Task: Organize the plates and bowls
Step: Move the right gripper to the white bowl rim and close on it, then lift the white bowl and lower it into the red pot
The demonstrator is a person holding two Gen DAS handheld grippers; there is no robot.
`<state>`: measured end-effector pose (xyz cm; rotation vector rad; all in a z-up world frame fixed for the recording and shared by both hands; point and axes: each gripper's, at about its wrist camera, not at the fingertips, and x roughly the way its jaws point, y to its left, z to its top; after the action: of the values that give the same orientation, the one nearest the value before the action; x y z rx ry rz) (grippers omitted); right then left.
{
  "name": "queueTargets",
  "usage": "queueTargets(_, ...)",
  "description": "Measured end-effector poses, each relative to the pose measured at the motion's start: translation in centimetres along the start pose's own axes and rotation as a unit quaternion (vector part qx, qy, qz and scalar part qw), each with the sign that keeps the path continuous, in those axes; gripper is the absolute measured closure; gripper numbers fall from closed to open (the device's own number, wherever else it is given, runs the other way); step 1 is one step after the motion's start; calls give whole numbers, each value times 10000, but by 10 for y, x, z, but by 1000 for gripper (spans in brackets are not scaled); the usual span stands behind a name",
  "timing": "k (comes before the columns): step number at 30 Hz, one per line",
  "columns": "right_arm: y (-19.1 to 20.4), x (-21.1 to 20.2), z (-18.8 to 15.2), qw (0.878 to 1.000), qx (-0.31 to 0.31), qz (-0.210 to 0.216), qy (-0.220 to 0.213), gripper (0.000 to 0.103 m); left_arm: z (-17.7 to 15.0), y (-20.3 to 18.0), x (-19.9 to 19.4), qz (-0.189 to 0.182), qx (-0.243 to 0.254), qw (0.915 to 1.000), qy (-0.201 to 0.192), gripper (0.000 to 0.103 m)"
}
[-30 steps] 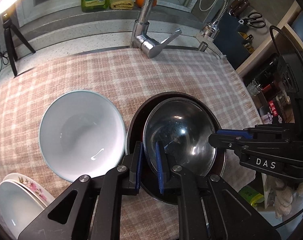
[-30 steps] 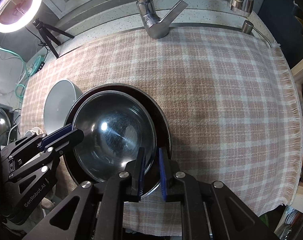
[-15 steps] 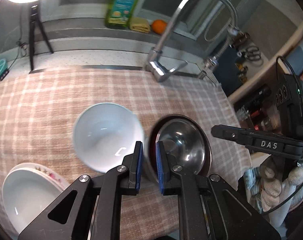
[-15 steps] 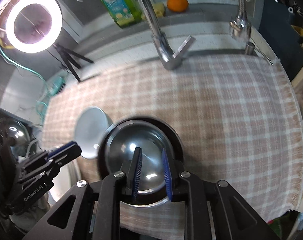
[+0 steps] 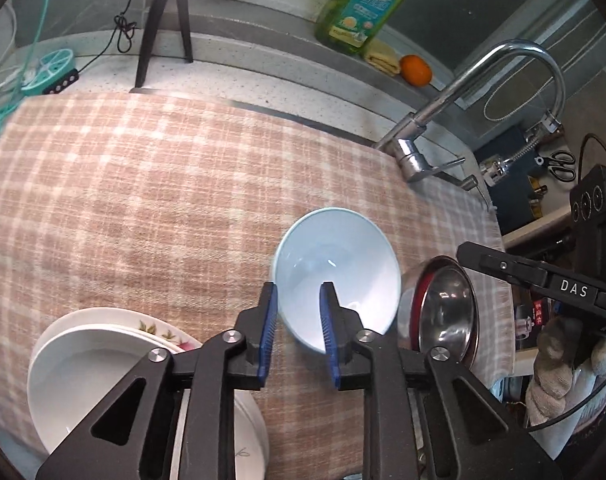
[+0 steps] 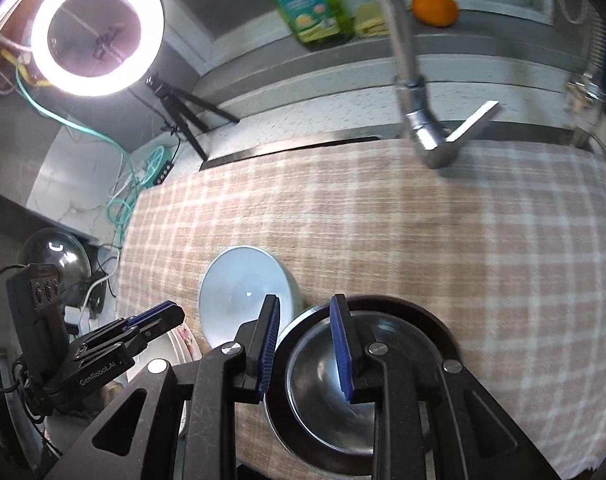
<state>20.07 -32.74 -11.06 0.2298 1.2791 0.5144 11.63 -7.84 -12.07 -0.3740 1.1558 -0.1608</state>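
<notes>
A pale blue-white bowl (image 5: 337,268) stands on the checked cloth (image 5: 143,200). My left gripper (image 5: 299,332) hovers over its near rim; its jaws are opening and the pads touch nothing. To the bowl's right, a steel bowl (image 5: 447,312) sits in a dark red plate (image 5: 417,300). At lower left lies a stack of white plates (image 5: 103,364) on a floral one (image 5: 159,332). My right gripper (image 6: 305,344) hangs above the steel bowl's (image 6: 335,392) left rim, jaws opening and clear of it. The dark plate (image 6: 423,328) and pale bowl (image 6: 243,292) lie below it.
A chrome faucet (image 5: 419,152) rises at the cloth's far right. A green soap bottle (image 5: 367,0) and an orange (image 5: 415,70) stand on the ledge. A ring light (image 6: 97,28) on a tripod (image 5: 163,20) and cables are at the far left. The cloth's fringe (image 5: 499,288) marks the right edge.
Both grippers have drawn back and up from the steel bowl and their jaws have widened. The left one swung left, over the pale bowl. The bowls and plates stayed put.
</notes>
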Motion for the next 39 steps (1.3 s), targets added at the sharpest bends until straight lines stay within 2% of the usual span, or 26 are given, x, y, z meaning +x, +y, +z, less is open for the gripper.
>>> queueTargets(10,10,43,12,9985,-158,-170,493,79,6,5,18,155,21,9995,275,81)
queueTargets(22,19,63,14,9955,-437,-467,698,79,8,5,37,117,-14,9988,481,81)
queueTargets(26,23,69,14,9939,-527,-582,773,80,8,5,41,140,61,9987,478,88)
queueTargets(27,24,70,14,9935,-544,-606,795,81,8,5,41,146,68,9988,472,90)
queueTargets(29,26,74,14,9929,-565,-626,841,88,9,6,40,161,72,9988,447,93)
queueTargets(32,28,75,14,9926,-588,-711,785,90,10,6,41,170,86,9989,433,93)
queueTargets(39,27,68,18,9951,-413,-602,666,93,11,6,32,233,75,9993,288,93)
